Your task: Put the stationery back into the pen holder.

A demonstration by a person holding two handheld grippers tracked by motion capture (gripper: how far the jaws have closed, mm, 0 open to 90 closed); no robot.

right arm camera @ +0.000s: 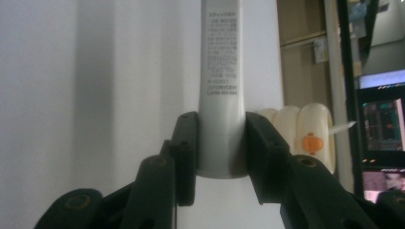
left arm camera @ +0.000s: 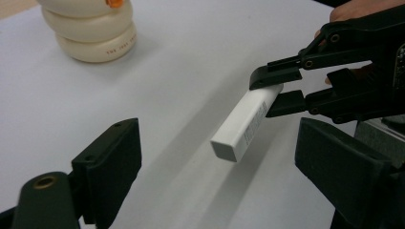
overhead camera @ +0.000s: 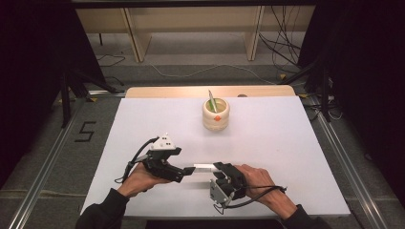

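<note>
Nearest the person, the right gripper (overhead camera: 218,167) is held low over the white table (overhead camera: 286,157), turned on its side, with its cable looping back past the hand. Its jaws are clamped on one end of a slim white stick-shaped tube (right arm camera: 220,86); in the right gripper view the two black pads are seen pressed against the tube's opposite sides, close to its rounded end, and small printed text runs along the face turned toward the camera. The tube is carried clear of the table, and its shadow is cast on the surface beneath it.

Just across from the right gripper, the left gripper (overhead camera: 187,170) is held facing it, a grey three-cornered plate on top. Its jaws are spread wide and nothing is gripped between them. In the left gripper view the tube (left arm camera: 247,122) is seen slanting down out of the right gripper (left arm camera: 277,93), its free square end lying ahead of the open jaws and nearer the right-hand one, without contact.

Well beyond both grippers, toward the far edge of the table, a cream ribbed pot (overhead camera: 216,114) is stood upright with an orange spot on its side. A thin green stick (overhead camera: 211,101) is leaned inside it.
</note>
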